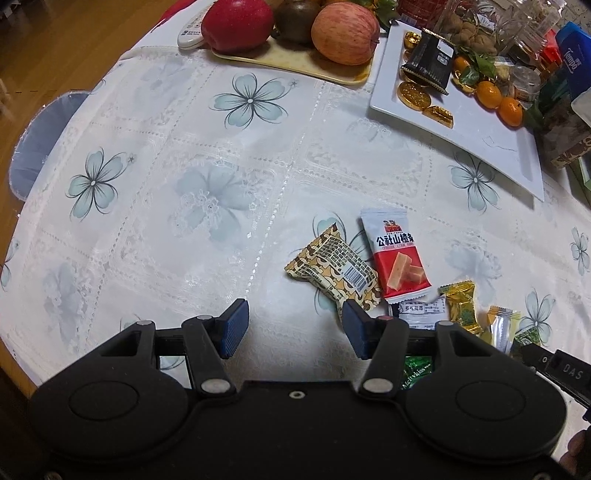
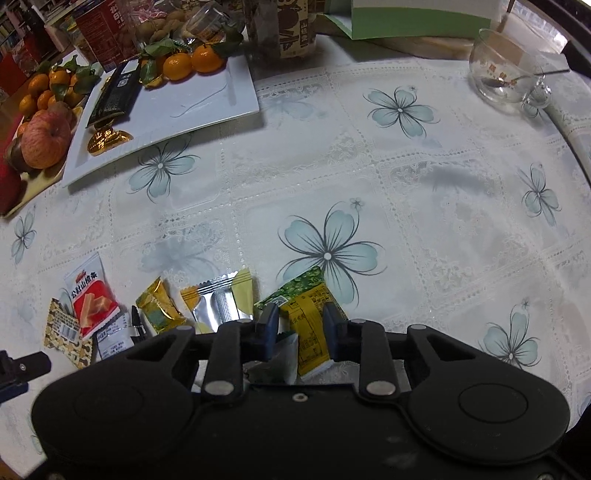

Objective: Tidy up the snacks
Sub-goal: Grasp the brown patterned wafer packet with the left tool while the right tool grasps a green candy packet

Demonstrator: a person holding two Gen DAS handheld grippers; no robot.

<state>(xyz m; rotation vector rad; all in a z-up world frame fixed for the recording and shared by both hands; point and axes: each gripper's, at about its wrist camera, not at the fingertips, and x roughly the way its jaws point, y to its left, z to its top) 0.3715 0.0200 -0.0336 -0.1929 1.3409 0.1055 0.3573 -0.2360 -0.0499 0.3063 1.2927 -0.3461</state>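
While the right gripper [image 2: 300, 325] is pinching a yellow packet [image 2: 308, 325], half hidden beneath it, the left gripper [image 1: 295, 328] is hanging open over the table [image 1: 221, 229].

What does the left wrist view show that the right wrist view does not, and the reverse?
Only the left wrist view: a white remote control, a dark red apple and the left gripper, its jaws open over bare tablecloth.

Only the right wrist view: a glass bowl with a spoon, and the right gripper, its jaws closed on a yellow-green snack packet.

Both: the white plate, the red hawthorn packet and the small oranges.
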